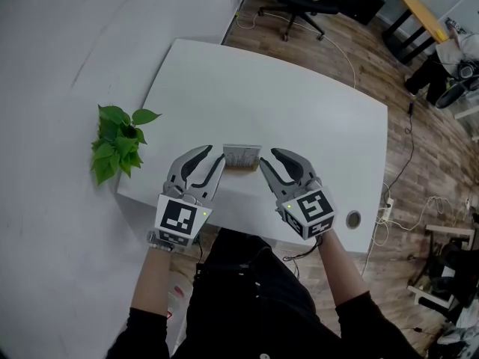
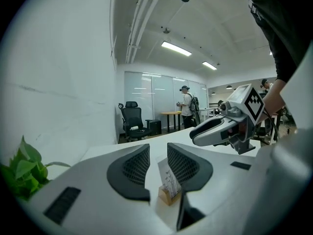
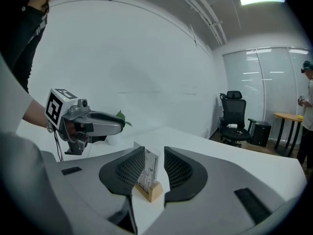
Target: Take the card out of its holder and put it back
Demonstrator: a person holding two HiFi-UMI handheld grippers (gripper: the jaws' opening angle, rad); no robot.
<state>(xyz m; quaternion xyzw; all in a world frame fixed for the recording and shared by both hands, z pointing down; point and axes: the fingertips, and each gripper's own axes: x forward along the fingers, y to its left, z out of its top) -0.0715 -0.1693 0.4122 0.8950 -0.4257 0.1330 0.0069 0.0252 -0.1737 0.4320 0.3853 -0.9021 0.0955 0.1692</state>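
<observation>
Your left gripper and right gripper hovered either side of the card, fingers spread wide and empty, while it stood in its holder on the worktop, so removal and return seemingly both remained.

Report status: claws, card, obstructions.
Left claw open, right claw open, one at each end of the card. Card upright in its wooden holder. Nothing in the way.

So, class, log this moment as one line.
card: upright in holder | left gripper: open, beside card | right gripper: open, beside card
</observation>
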